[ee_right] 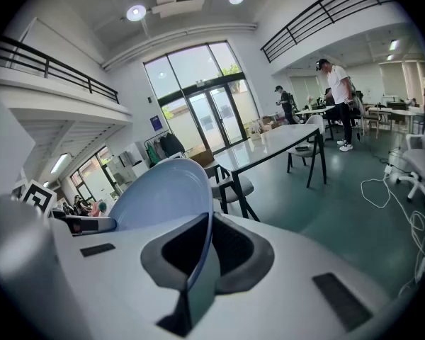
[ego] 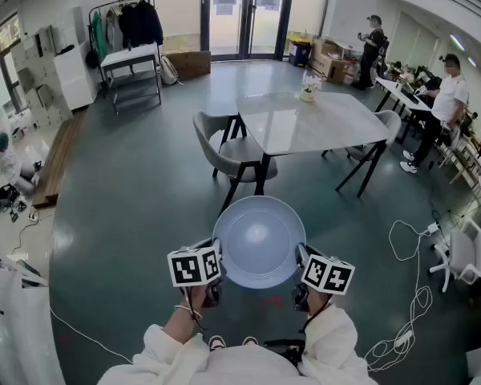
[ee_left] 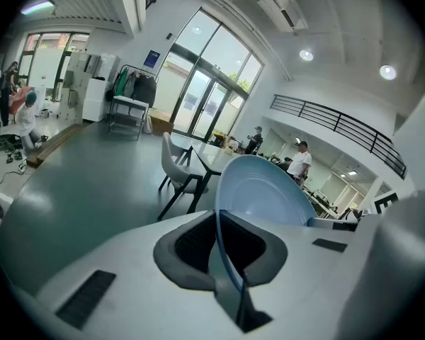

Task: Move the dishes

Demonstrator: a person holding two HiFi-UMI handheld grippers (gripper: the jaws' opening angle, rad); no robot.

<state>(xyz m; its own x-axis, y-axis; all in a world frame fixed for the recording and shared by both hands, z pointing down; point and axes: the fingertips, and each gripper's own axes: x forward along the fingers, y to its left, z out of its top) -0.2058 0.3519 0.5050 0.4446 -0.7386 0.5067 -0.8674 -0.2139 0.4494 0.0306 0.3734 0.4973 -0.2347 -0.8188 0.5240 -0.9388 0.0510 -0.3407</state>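
Above the dark, glossy floor (ego: 120, 199), the head view shows a pale blue plate (ego: 259, 241) carried in the air, resting on no surface. The left hand-held gripper (ego: 216, 283) takes its near-left rim and the right hand-held gripper (ego: 298, 275) its near-right rim. Ahead stands a pale table (ego: 321, 123) with a grey chair (ego: 228, 152) by its near-left corner, and a white cable (ego: 409, 303) loops across the floor at the right. In the left gripper view, the left hand-held gripper (ee_left: 219, 250) is clamped on the thin rim, and the plate (ee_left: 265, 190) rises edge-on from between the dark pads. In the right gripper view, the right hand-held gripper (ee_right: 207, 250) bites the opposite rim of the plate (ee_right: 163, 193) in the same way. The plate looks stiff, smooth and fairly light, so probably slippery in the pads and likely to chip or break if dropped. Two opposed holds on the rim seem the sound way to carry it. The room is a large, bright hall with glass doors and people at its far right side.
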